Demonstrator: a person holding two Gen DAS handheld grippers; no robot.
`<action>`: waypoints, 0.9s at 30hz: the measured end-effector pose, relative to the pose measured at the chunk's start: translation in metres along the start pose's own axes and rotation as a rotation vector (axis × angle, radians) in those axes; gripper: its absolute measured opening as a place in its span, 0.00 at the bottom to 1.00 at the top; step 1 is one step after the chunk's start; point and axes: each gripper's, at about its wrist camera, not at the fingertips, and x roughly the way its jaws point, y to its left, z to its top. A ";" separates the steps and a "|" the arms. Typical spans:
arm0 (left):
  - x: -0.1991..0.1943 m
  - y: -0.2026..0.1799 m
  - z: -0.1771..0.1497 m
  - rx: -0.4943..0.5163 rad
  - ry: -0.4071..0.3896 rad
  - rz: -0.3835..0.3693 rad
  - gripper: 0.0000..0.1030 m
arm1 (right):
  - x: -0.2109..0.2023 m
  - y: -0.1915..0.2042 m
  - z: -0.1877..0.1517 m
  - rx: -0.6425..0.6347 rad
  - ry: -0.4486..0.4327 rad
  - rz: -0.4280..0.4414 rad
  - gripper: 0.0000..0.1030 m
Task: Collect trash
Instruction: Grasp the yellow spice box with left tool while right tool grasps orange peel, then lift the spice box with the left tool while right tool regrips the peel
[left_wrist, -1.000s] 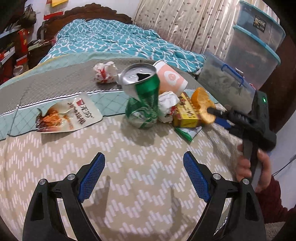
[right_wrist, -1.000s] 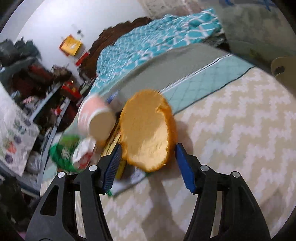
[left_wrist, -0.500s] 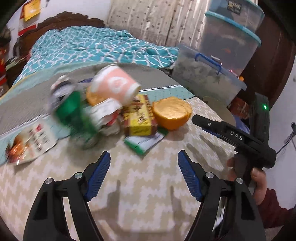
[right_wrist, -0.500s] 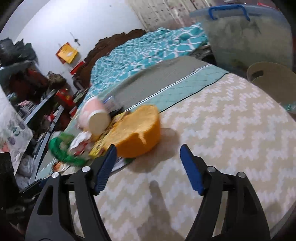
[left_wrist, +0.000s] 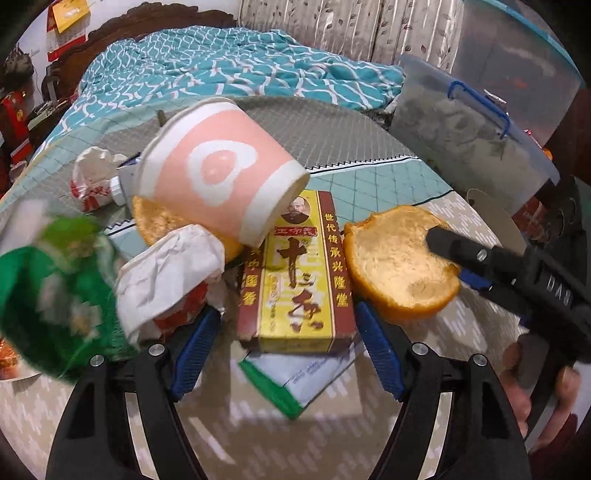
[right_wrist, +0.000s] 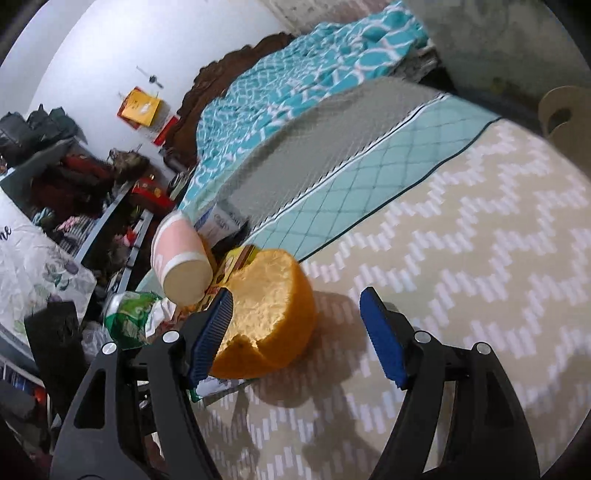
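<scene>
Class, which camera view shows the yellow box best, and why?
The left wrist view: the yellow box lies between the open left gripper fingers, its whole printed top visible. The right wrist view shows only a blurred sliver behind the orange peel.

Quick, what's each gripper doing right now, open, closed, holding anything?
Left gripper: open, fingers on either side of the yellow and brown box, holding nothing.
Right gripper: open around the orange peel half, not clamped.

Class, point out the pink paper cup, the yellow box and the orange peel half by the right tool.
Pink paper cup (left_wrist: 218, 173): left wrist view, heart print on its side.
Yellow box (left_wrist: 295, 280): left wrist view, printed top face.
Orange peel half (right_wrist: 266, 314): right wrist view, pale inner surface.
</scene>
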 end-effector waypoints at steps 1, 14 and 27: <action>0.002 -0.001 0.002 0.002 0.003 0.004 0.68 | 0.003 -0.001 0.000 0.006 0.013 0.016 0.67; -0.054 -0.003 -0.049 0.062 -0.033 -0.076 0.54 | -0.056 -0.026 -0.046 0.088 -0.071 -0.007 0.19; -0.110 0.030 -0.147 0.084 -0.008 -0.042 0.68 | -0.117 0.006 -0.144 -0.146 -0.036 0.008 0.82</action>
